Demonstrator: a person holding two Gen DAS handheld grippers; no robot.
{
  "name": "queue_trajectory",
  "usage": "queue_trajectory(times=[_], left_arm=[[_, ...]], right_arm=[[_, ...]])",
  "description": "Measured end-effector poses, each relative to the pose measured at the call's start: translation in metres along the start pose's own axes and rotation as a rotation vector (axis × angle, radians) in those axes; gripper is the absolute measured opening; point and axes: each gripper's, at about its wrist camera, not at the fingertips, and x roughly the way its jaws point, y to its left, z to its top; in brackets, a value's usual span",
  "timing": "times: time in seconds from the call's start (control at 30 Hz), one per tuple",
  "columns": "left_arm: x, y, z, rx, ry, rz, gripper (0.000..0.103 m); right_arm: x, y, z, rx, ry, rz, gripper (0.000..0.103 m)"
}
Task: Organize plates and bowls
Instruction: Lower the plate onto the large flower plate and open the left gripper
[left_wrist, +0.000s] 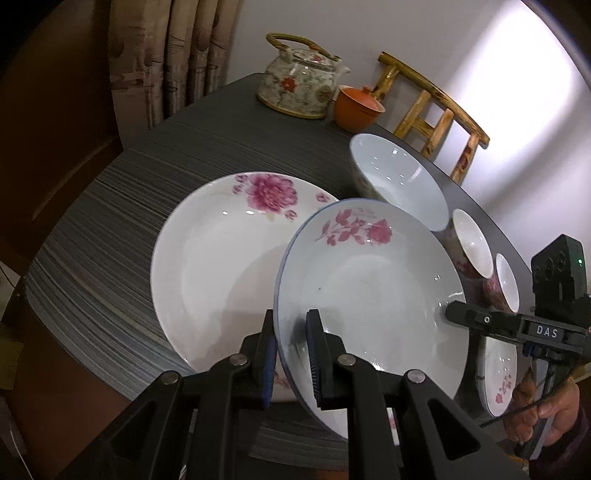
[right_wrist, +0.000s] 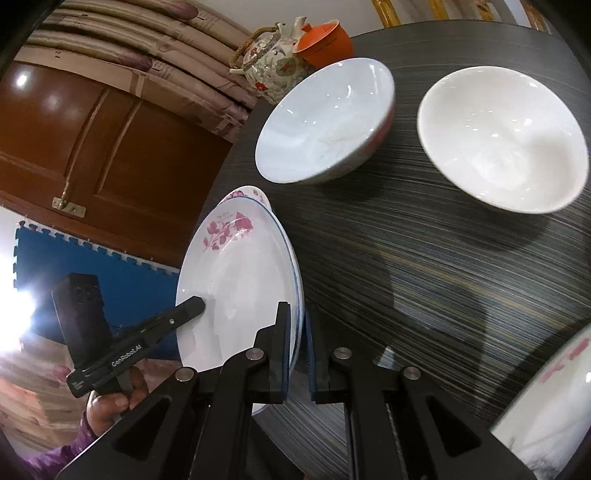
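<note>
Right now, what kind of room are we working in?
Most likely a home dining area. A dark striped dining table holds a floral teapot with a woven handle, a wooden chair stands by the wall, and curtains hang beside a wooden door.

There are three plates: one big plate with a fat pink flower (left_wrist: 221, 266), one plate with a pink branch (left_wrist: 369, 288), and one small plate with pink blossoms (left_wrist: 498, 376). There are three bowls: one big bluish bowl (left_wrist: 399, 177) and two smaller white bowls, one (left_wrist: 471, 243) next to the other (left_wrist: 508, 280). There is one teapot (left_wrist: 299, 81). There is one orange cup (left_wrist: 356, 109). There is one wooden chair (left_wrist: 436, 114). There is one table (left_wrist: 110, 229).
</note>
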Motion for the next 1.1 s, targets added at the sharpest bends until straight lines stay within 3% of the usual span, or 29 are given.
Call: queue_trajectory(times=[0.77, 0.93, 1.1], left_arm=[[0.017, 0.031, 0.012, -0.039, -0.017, 0.033, 0.018], [0.015, 0.031, 0.013, -0.027, -0.035, 0.071, 0.019], [0.007, 0.029, 0.017, 0.003, -0.089, 0.141, 0.028]], right_arm=[[0.020, 0.017, 0.010, 0.100, -0.014, -0.007, 0.010], [0.021, 0.021, 0.011, 0.106, -0.017, -0.008, 0.011], [0.022, 0.027, 0.013, 0.102, -0.021, -0.006, 0.013]])
